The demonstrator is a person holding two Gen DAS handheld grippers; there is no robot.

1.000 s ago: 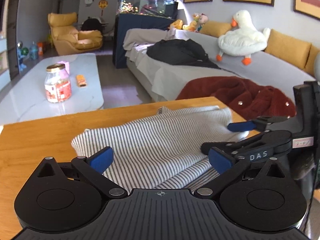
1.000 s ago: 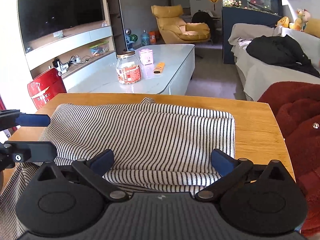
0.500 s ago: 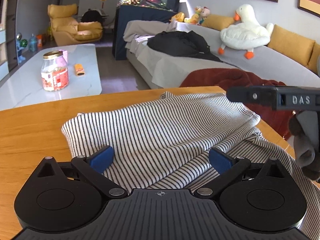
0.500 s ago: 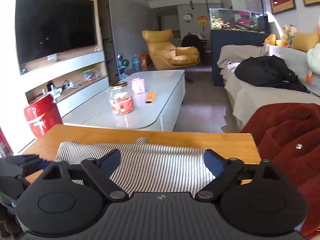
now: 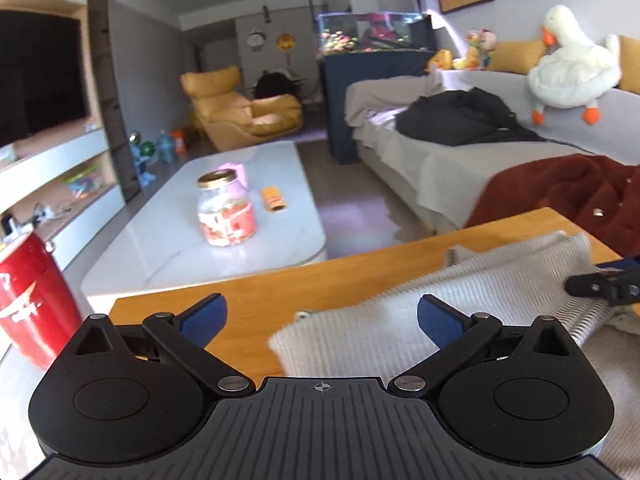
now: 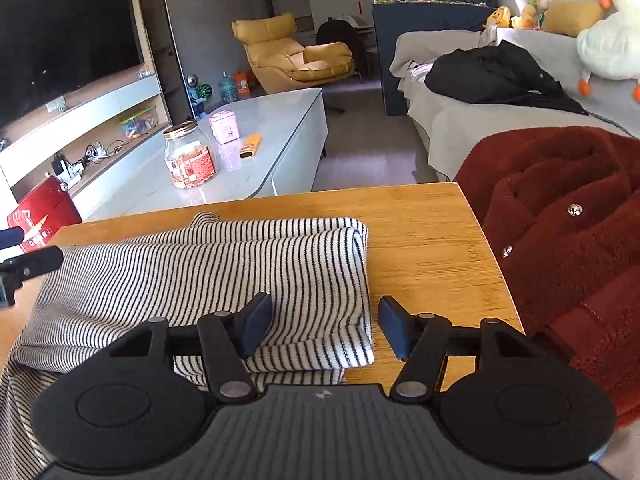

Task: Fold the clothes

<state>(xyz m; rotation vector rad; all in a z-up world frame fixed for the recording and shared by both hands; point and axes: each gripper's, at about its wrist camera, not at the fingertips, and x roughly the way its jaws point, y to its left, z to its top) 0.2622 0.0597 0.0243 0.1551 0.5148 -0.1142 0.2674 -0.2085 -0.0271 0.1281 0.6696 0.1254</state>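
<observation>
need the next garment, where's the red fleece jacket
In the right wrist view, the red fleece jacket lies just right of the wooden table.

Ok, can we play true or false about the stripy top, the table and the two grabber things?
1. The striped top lies on a wooden table. True.
2. The right gripper is pinching the top shut between its fingers. False: its fingers stand apart, one over the cloth, one past its folded edge.
3. The left gripper is open and holds nothing. True.
4. A red fuzzy coat lies folded on top of the striped top. False: it sits off the table's right side, apart from the top.
5. A glass jar stands on the white coffee table beyond the wooden one. True.
</observation>
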